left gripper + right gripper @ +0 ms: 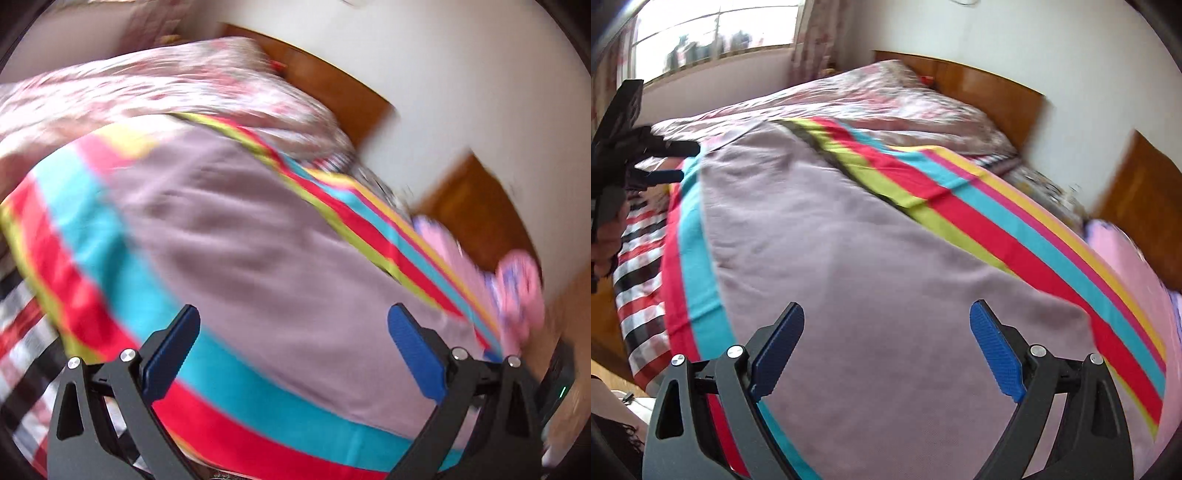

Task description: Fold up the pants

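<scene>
Pants [871,266], mauve, lie spread on striped bed [1015,229]; left gripper [293,314] and right gripper [886,314] gape wide, empty.

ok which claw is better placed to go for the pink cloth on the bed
Right, probably: the pink cloth lies on the side of the right claw, the left claw far off on the opposite side. Both open, empty.

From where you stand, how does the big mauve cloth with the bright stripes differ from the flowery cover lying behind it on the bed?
The mauve cloth is plain in the middle, with bold red, turquoise and lime bands along its edges; the floral cover carries a small pink pattern all over. The mauve cloth lies nearest, under both open grippers; the floral cover lies farther back, by the wooden headboard. Both are spread over the bed.
</scene>
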{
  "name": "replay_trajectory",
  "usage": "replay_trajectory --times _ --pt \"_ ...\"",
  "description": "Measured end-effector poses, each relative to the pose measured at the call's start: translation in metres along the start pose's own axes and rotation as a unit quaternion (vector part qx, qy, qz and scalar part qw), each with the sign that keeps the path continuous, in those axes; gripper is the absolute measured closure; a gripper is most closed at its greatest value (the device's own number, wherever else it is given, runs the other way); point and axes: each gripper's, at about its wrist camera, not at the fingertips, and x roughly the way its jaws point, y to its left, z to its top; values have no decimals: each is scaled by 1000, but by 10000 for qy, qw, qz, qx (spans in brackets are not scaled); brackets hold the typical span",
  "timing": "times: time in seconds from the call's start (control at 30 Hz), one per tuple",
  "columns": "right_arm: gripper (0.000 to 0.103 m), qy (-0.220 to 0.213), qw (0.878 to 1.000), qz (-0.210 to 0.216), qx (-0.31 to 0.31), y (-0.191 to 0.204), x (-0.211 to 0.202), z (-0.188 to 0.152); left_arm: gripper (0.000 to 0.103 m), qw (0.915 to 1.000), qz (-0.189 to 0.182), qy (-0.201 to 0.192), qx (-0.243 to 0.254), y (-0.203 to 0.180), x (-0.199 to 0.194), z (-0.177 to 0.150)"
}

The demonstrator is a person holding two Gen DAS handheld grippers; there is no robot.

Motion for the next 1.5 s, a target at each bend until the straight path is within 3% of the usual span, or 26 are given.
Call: replay_trajectory --times 0.17,0.23,0.4,0.53,0.6,0.73,0.87,0.9,1.0,1.1,1.27,1.33,1.5 --pt "15 -417 9939 815 -622 58 13 45 2 9942 344 -446 -916 84 -37 22" --pt "22 -560 9877 1170 -870 80 22 61 2 9916 581 -509 -1033 100 -46 25" --pt "36 -564 9739 1947 -1022 132 67 110 2 9836 1510 -537 -822 105 -57 23" --pt "51 -258 9682 2327 -879 166 113 140 2 9835 1567 -465 -779 109 -60 20" --pt "52 -141 9668 2386 -900 176 126 145 2 9830 1620 -438 -741 110 -62 18" --pt "54 -59 9640 2415 -1114 197 135 153 2 9856 1496 -327 -714 110 -61 15" --pt "58 -13 9642 2123 -1586 218 146 157 2 9889 1220 -264 -802 111 -57 14" --pt "63 -8 9642 2089 -1636 219 149 156 2 9898 1145 -249 -810 111 -56 14" --pt "94 -117 9614 2148 -1715 218 151 154 3 9919 825 -211 -944 110 -53 14" --pt "97 -266 9597 2468 -1314 201 143 158 11 9924 394 -217 -1142 112 -46 17" --pt "97 -373 9564 2655 -1153 184 130 161 31 9830 -698 -119 -1696 118 -13 34" --pt "97 -363 9569 2652 -1129 183 130 160 36 9793 -854 -56 -1836 118 3 40" --pt "97 -323 9563 2708 -1056 183 133 157 38 9613 -1221 125 -2468 135 31 34"
